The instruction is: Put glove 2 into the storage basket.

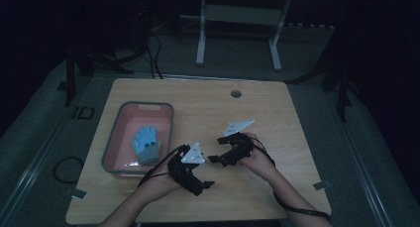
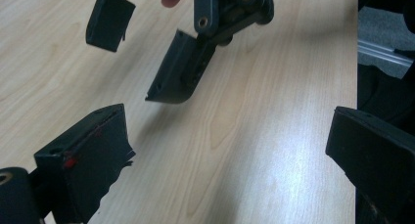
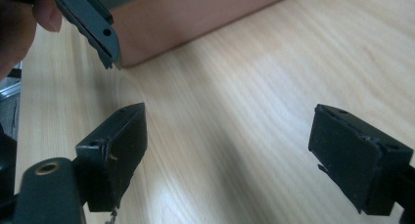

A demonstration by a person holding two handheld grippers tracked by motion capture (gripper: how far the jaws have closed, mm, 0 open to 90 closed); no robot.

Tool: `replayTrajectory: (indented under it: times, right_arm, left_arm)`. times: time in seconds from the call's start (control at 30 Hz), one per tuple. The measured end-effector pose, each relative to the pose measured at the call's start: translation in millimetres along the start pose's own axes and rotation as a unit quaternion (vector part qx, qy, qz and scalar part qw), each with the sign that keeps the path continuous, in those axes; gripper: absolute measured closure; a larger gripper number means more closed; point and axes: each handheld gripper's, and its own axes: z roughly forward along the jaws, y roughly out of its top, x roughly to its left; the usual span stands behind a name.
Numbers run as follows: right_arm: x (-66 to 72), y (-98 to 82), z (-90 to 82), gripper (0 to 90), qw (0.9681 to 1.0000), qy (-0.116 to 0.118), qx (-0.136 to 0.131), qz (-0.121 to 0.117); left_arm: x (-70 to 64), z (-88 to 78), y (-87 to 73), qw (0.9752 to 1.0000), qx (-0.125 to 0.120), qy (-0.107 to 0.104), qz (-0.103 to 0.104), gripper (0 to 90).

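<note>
A blue glove lies inside a grey-rimmed pink bin on the left of the wooden table. To the right of the bin, my left gripper is held low over the table, open with nothing between its jaws. My right gripper faces it from the right, also open and holding nothing. In the left gripper view, my left gripper spans bare wood, and the right gripper's fingers hang just ahead. In the right gripper view, my right gripper is spread wide, pointing toward the bin's pink wall.
A round cable hole sits near the table's far edge. A white frame stands on the dark floor beyond. One of the left gripper's fingers and a fingertip of the hand show at the top left of the right gripper view.
</note>
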Motion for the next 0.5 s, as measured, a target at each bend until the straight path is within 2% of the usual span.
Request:
replayTrajectory:
  times: [0.17, 0.5]
  right_arm:
    - [-2.7, -17.6, 1.5, 14.4, 0.9999, 0.001, 0.009, 0.011]
    - [-7.3, -47.0, -7.6, 14.4, 0.9997, -0.006, -0.008, 0.024]
  left_arm:
    - [-6.4, 12.4, -2.3, 0.9999, -0.001, -0.008, 0.010, 2.7]
    - [-16.1, 36.2, -10.9, 0.9994, 0.006, -0.031, 0.015, 2.7]
